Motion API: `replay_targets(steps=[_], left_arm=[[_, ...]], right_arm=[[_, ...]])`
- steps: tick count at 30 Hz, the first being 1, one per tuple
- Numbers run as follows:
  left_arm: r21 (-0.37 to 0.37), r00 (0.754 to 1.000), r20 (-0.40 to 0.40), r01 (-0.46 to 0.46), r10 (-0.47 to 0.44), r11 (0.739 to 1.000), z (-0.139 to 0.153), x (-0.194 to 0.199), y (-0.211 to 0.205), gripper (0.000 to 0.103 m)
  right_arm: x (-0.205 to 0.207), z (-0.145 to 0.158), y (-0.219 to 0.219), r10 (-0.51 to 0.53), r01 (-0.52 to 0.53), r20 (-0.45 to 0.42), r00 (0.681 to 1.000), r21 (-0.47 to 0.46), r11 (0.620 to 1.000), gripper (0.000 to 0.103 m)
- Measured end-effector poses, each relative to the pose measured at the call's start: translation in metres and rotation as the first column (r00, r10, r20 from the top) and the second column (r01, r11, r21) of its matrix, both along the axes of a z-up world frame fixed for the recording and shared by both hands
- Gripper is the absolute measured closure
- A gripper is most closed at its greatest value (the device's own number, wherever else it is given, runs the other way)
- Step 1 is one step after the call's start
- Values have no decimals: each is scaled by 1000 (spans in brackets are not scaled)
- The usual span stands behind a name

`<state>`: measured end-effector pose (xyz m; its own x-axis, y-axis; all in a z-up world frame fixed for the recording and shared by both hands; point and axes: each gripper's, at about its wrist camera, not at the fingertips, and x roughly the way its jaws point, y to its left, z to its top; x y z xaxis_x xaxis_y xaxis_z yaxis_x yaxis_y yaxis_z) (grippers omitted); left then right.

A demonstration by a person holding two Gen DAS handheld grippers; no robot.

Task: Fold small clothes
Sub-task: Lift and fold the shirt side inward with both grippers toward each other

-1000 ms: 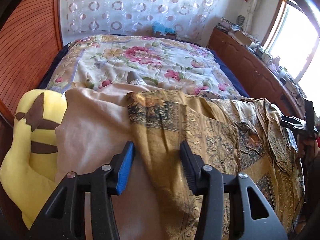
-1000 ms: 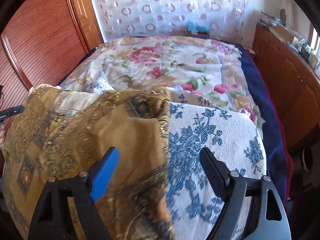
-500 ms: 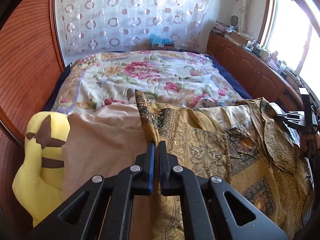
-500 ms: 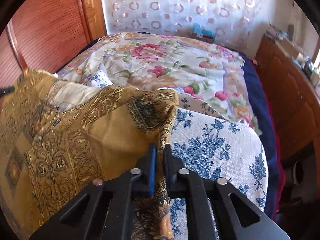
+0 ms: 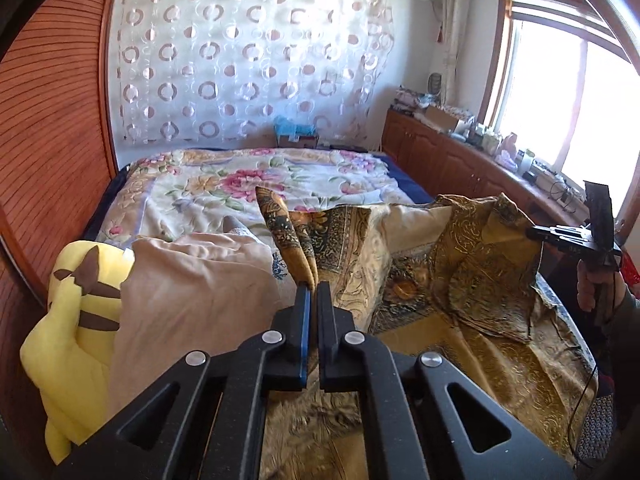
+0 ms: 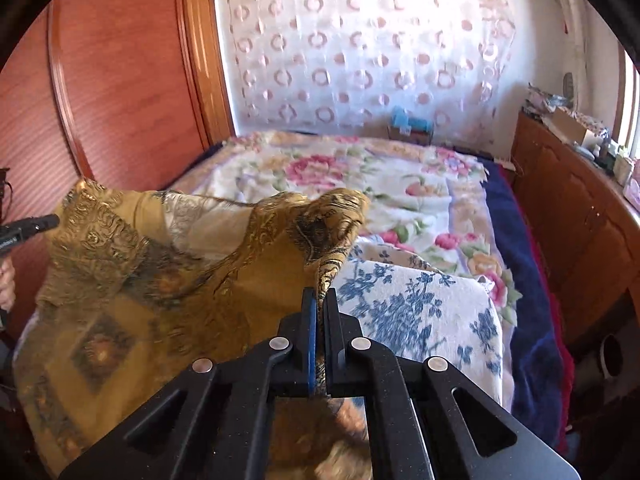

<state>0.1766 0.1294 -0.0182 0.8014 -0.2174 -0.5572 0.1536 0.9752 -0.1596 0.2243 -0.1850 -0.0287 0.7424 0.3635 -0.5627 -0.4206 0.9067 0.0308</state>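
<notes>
A gold patterned cloth (image 5: 472, 292) lies spread over the near end of the bed. My left gripper (image 5: 313, 286) is shut on the cloth's left corner, which sticks up between the jaws. My right gripper (image 6: 320, 294) is shut on the cloth's (image 6: 168, 288) right corner and holds it raised. Each gripper shows in the other's view: the right one (image 5: 532, 234) at the far right edge, the left one (image 6: 54, 220) at the far left edge. The cloth sags between the two lifted corners.
A yellow plush toy (image 5: 76, 320) and a beige cushion (image 5: 192, 296) lie left of the cloth. A blue-flowered white pillow (image 6: 420, 304) lies to its right. A floral bedspread (image 5: 248, 184) covers the bed behind. Wooden cabinets (image 5: 460, 164) run along the right wall, a wood panel (image 6: 120, 80) on the left.
Both grippers closed on the cloth's near corners, then lifted them. The cloth's front edge has risen off the bed and now hangs between the grippers.
</notes>
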Motion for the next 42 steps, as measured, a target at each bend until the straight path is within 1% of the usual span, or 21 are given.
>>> replay_targets(steps=[5,10,13,14,18,20,23,26,29,33,35,39,42], left_arm=[[-26,998,63,-22,23,999,7,-59,7,99],[-23,992,111,-64,66,998,6,-121,18,99],[-35,990,108,-83,86,996,0,-148,22,99],[-50,990,102,-90,95,995,-6,-158,25,99],[-82,990,80,-111,117,991,-25,-179,30,99],[-108,991,54,-114,120,988,-35,-187,33,99],[-100,993,31,-108,111,989,-44,-193,32,99],[-114,993,13,-112,114,987,-47,-199,34,99],[-83,994,7,-104,105,991,-49,-205,31,99],[-29,996,-28,-91,91,995,-61,-210,26,99],[-7,995,-56,-88,87,996,-69,-208,23,99],[13,992,-92,-88,89,996,-83,-206,23,99],[25,990,-108,-88,91,996,-88,-204,23,99]], right_arm=[[-64,-4,-12,14,-15,28,1000,31,999,101],[-123,-15,-24,21,-23,36,999,48,999,101],[-158,-22,-38,27,-30,29,999,93,995,101],[-167,-27,-41,34,-35,18,999,103,994,101],[-205,-51,-59,40,-39,-9,999,100,994,101],[-218,-58,-70,30,-28,-18,999,118,993,101],[-231,-62,-83,12,-8,-26,1000,141,990,101],[-240,-61,-84,2,2,-27,1000,137,991,101],[-253,-59,-84,-2,8,-49,999,120,993,101],[-273,-58,-77,-4,9,-66,998,87,996,101],[-274,-59,-72,-8,14,-80,997,72,997,101],[-267,-68,-68,-22,28,-116,993,52,998,101],[-265,-68,-63,-22,25,-114,993,28,999,101]])
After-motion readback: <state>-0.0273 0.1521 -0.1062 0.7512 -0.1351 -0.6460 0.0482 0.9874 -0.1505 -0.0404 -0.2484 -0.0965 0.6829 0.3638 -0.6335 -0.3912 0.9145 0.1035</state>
